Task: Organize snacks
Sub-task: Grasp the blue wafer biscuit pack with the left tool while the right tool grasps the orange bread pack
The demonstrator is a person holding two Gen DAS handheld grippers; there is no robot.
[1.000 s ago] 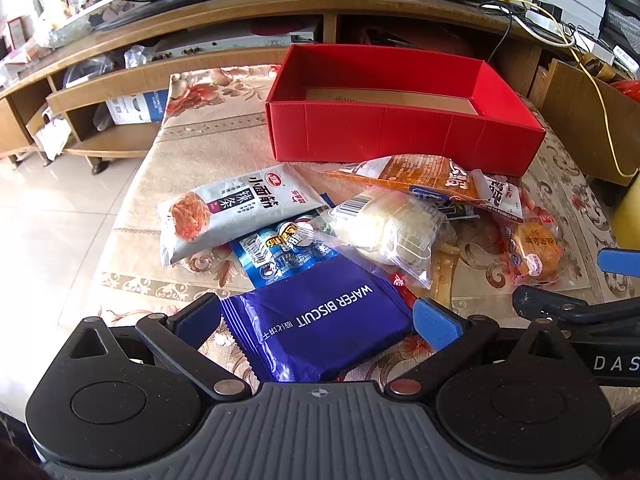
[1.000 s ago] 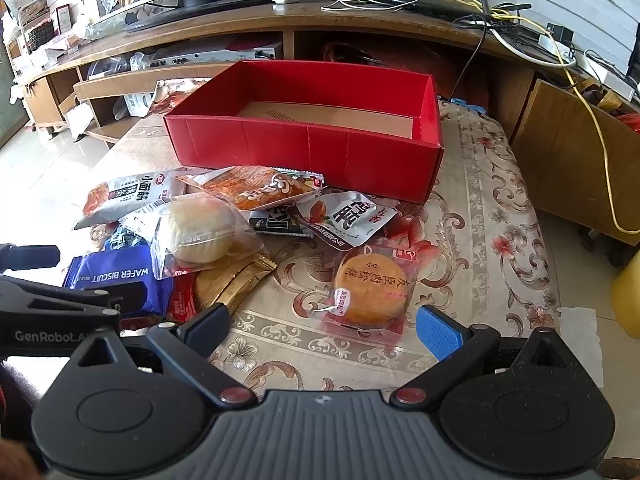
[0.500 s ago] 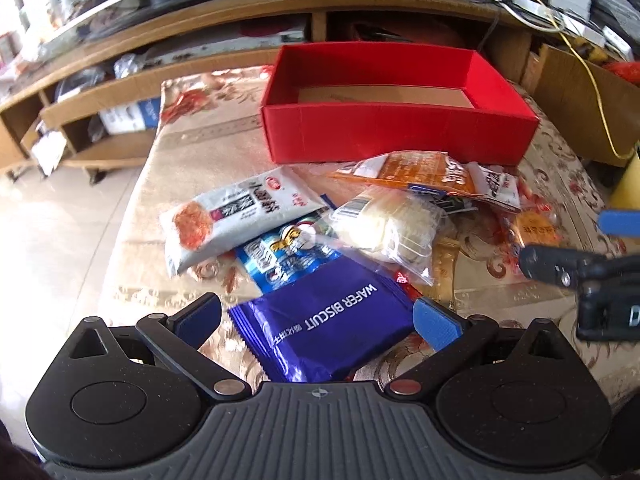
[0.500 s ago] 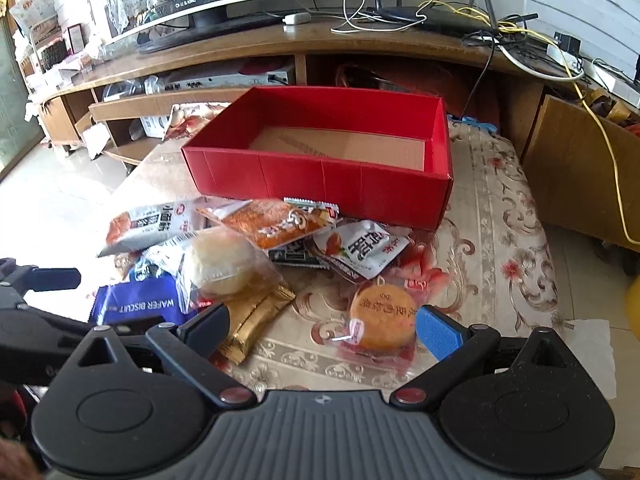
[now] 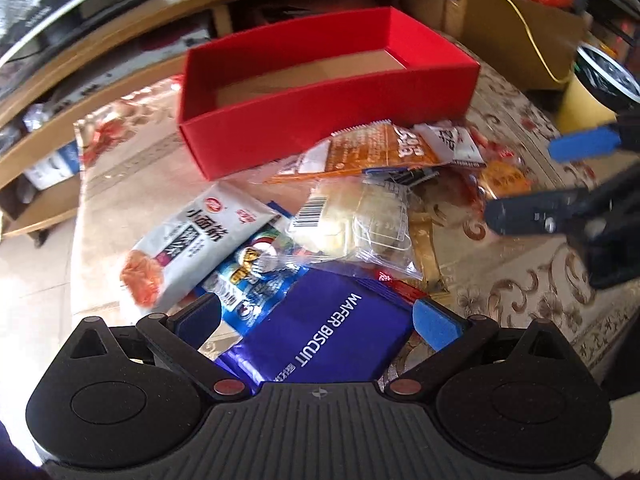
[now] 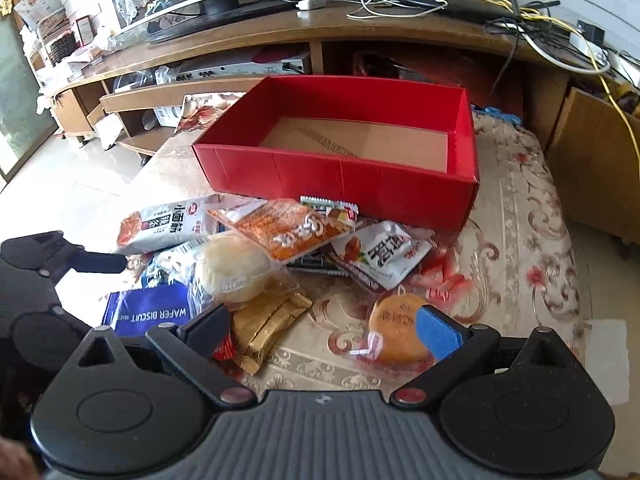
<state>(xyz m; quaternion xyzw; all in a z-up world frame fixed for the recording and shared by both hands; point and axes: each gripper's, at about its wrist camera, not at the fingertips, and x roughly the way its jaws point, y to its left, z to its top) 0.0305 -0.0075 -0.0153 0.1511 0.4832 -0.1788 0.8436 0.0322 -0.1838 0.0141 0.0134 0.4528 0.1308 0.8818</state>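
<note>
Snacks lie heaped on the table [image 6: 520, 248] before the red box [image 6: 340, 184]. Left claw [image 5: 316, 316], spread, straddles the wafer biscuit pack [image 5: 324, 340]. Only the right view shows the right claw [image 6: 324, 324], spread, flanking the gold packet [image 6: 268, 320] and round cake [image 6: 396, 332].

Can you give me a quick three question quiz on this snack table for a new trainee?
1. True or false: the red box already holds several snacks.
2. Multiple choice: which packet lies between the open fingers of the left hand-held gripper? A) the blue wafer biscuit packet B) an orange packet C) a gold packet
3. Fill in: the round orange cake lies just in front of the ____ hand-held gripper.

Key
1. False; only its bare cardboard floor shows.
2. A
3. right
</note>
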